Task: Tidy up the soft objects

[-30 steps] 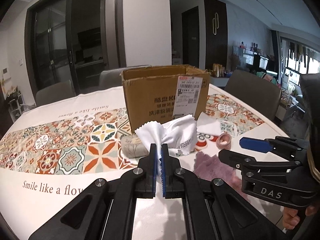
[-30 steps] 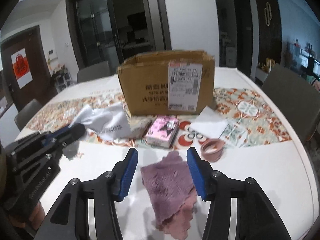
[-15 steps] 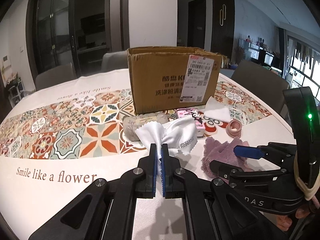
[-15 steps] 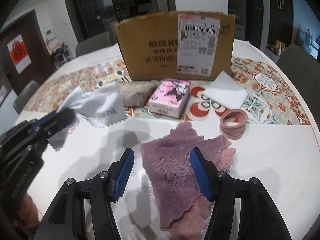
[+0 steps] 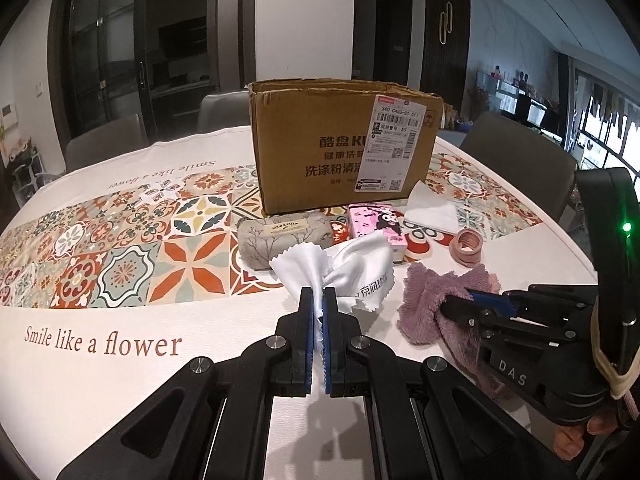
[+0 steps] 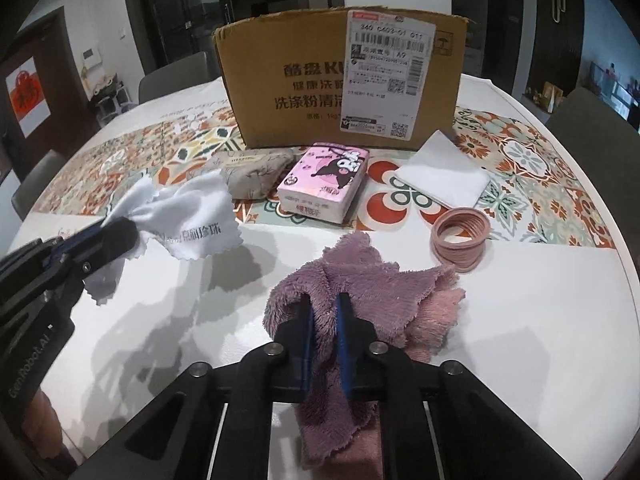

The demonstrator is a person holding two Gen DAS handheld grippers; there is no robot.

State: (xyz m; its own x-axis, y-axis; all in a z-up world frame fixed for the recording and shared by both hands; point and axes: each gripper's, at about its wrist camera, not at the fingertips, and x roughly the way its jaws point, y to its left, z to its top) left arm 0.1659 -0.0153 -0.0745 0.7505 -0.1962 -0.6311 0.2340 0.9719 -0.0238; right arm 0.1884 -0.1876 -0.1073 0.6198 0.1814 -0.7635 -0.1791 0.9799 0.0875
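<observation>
Jaws of the left gripper (image 5: pixel 319 300) are pressed nearly together on a white cloth (image 5: pixel 344 268), which fans out above the blue fingertips, lifted off the table (image 5: pixel 120 380). The right gripper (image 6: pixel 324 312) is clamped on a bunched fold of a purple towel (image 6: pixel 368 280) whose far part lies on the table. Beyond them lie a grey pouch (image 6: pixel 256 172), a pink tissue pack (image 6: pixel 324 182), a white napkin (image 6: pixel 444 180) and a coil of pink hair ties (image 6: pixel 460 238), all in front of a cardboard box (image 6: pixel 312 80).
</observation>
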